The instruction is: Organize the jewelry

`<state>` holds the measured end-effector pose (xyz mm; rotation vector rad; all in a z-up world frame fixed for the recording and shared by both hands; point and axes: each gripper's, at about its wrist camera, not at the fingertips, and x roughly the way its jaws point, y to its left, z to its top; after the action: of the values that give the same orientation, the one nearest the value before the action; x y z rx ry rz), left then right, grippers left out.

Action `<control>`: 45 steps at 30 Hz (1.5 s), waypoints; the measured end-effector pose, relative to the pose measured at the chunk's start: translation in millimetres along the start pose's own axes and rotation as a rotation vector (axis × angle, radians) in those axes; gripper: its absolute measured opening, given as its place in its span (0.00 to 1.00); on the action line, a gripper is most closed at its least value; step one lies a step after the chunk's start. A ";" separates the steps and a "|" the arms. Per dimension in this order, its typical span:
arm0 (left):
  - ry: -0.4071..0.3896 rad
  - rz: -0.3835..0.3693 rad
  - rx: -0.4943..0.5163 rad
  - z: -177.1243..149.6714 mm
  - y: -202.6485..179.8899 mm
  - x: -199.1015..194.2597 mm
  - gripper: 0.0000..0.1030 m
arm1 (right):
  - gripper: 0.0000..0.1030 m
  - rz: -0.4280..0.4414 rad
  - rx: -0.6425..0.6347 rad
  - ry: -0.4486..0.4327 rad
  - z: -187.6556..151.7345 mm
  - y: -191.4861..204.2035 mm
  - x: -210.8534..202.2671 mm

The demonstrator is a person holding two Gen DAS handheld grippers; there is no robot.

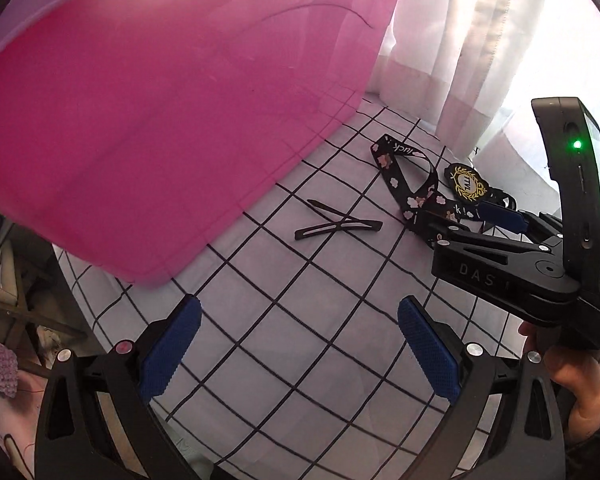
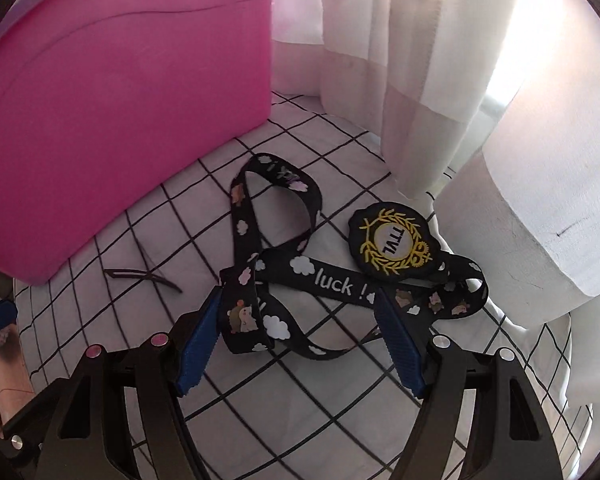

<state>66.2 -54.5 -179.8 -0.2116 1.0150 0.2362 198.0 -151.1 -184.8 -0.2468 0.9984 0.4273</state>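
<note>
Straddling the black lanyard, the right gripper is nearer than the left gripper.

Its jaws stand wide open, gripping nothing, with strap folds between them on the checked surface; the "luck !" band runs nine to three o'clock. The left's open, empty jaws hover well apart; the pink bin sits at ten o'clock.

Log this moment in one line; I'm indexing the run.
right gripper: open, straddling black lanyard | left gripper: open, empty | hair clips: on checked cloth | pink bin: behind
</note>
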 end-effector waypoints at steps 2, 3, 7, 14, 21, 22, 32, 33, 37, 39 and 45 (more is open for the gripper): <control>0.000 -0.016 -0.007 4.7 -4.4 7.6 0.94 | 0.70 -0.019 0.028 0.002 0.0 -10.7 4.6; -0.004 -0.017 -0.003 7.4 -7.8 11.4 0.94 | 0.70 -0.030 0.042 0.007 -0.4 -15.9 7.2; -0.012 -0.016 0.021 18.7 -19.6 28.6 0.94 | 0.70 -0.018 0.100 0.008 -1.8 -34.5 14.0; 0.003 -0.013 0.032 39.5 -29.7 55.3 0.94 | 0.70 -0.029 0.089 0.001 1.1 -44.5 19.1; 0.031 0.003 0.014 51.0 -27.8 78.2 0.94 | 0.72 -0.050 0.103 -0.020 1.2 -55.1 23.4; 0.034 0.008 0.016 52.3 -28.2 81.2 0.94 | 0.73 -0.050 0.104 -0.025 -0.1 -55.2 23.3; 0.027 0.045 0.035 61.2 -33.8 97.9 0.95 | 0.72 -0.067 0.134 -0.058 -5.7 -53.6 24.9; 0.026 0.047 0.033 61.4 -34.4 98.5 0.95 | 0.72 -0.069 0.137 -0.057 -5.6 -53.8 25.2; 0.029 0.052 0.032 59.9 -33.3 95.2 0.92 | 0.70 -0.070 0.138 -0.054 -4.8 -55.1 22.5; 0.022 0.052 0.031 57.4 -32.7 90.3 0.85 | 0.61 -0.071 0.134 -0.058 -6.2 -51.9 20.7; 0.002 0.036 0.050 47.6 -33.9 74.1 0.52 | 0.16 -0.093 0.100 -0.058 -8.3 -36.4 17.2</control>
<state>152.2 -66.2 -216.8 -0.1484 1.0259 0.2434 216.4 -182.8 -203.6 -0.1890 0.9451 0.2975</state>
